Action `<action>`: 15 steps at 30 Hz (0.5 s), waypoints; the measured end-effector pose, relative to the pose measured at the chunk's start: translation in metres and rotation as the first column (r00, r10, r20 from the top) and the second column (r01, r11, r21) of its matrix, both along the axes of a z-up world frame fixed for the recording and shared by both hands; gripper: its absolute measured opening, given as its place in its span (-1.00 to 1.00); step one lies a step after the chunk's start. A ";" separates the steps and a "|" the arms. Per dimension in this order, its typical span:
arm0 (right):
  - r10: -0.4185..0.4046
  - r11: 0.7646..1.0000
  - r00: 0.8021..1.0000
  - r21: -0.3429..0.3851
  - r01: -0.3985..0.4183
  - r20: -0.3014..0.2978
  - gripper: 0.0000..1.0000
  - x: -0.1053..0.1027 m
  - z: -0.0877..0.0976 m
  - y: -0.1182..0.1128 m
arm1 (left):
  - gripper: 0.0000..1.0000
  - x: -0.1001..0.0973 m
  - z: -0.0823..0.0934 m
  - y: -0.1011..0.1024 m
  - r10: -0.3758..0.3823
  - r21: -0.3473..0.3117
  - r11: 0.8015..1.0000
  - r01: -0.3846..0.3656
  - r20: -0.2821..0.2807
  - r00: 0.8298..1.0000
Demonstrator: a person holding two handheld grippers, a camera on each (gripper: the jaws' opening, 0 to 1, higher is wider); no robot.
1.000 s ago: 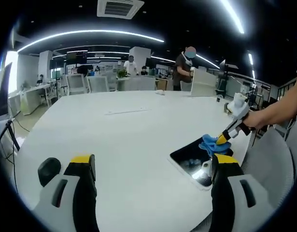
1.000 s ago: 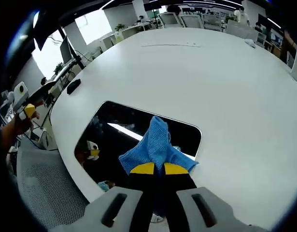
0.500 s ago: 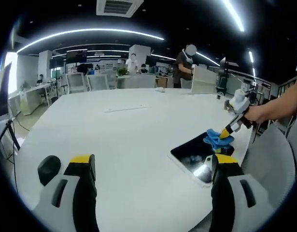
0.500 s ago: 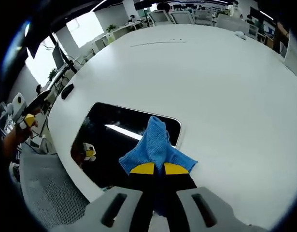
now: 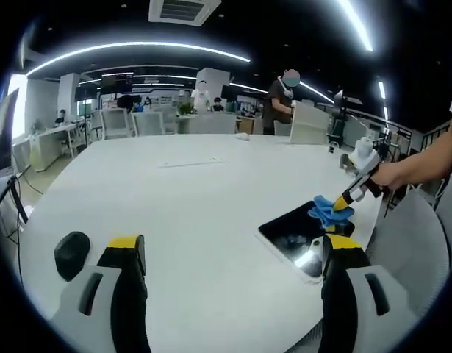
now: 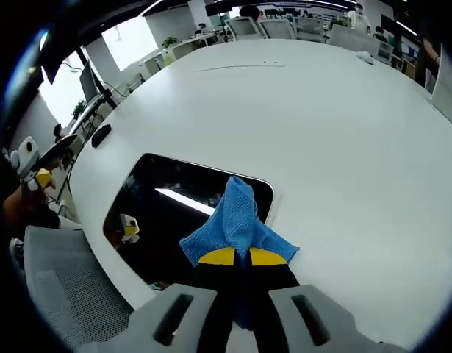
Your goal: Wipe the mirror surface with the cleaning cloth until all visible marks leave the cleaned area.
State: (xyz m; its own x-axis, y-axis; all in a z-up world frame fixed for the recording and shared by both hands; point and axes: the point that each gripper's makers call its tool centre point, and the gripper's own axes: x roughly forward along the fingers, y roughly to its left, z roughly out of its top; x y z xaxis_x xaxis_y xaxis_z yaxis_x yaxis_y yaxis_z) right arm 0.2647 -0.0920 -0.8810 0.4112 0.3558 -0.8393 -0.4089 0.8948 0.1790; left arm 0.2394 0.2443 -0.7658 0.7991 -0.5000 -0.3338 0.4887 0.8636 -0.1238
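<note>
Flat on a large white round table (image 6: 343,125) lies a dark rectangular mirror (image 6: 167,213) with rounded corners, near the table's edge. Gripped between the right gripper's (image 6: 235,256) closed yellow-tipped jaws, a blue cleaning cloth (image 6: 237,220) rests on the mirror's far edge (partly overhanging onto the table). Meanwhile the left gripper (image 5: 229,246) hovers over the table with jaws wide apart, holding nothing; a black computer mouse (image 5: 71,250) sits beside it.
</note>
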 end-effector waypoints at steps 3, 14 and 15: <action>-0.010 1.000 1.000 -0.001 0.010 0.008 -1.00 -0.001 0.000 0.001 | 0.98 0.000 0.000 -0.001 -0.002 0.006 1.000 0.002 -0.002 1.000; -0.013 1.000 1.000 -0.011 0.013 -0.004 -1.00 -0.017 0.001 0.003 | 0.98 -0.003 -0.003 -0.004 -0.007 0.000 1.000 0.007 -0.007 1.000; -0.016 1.000 1.000 -0.010 0.016 -0.009 -1.00 -0.019 0.001 0.003 | 0.98 -0.004 -0.004 -0.004 -0.002 -0.006 1.000 0.002 -0.014 1.000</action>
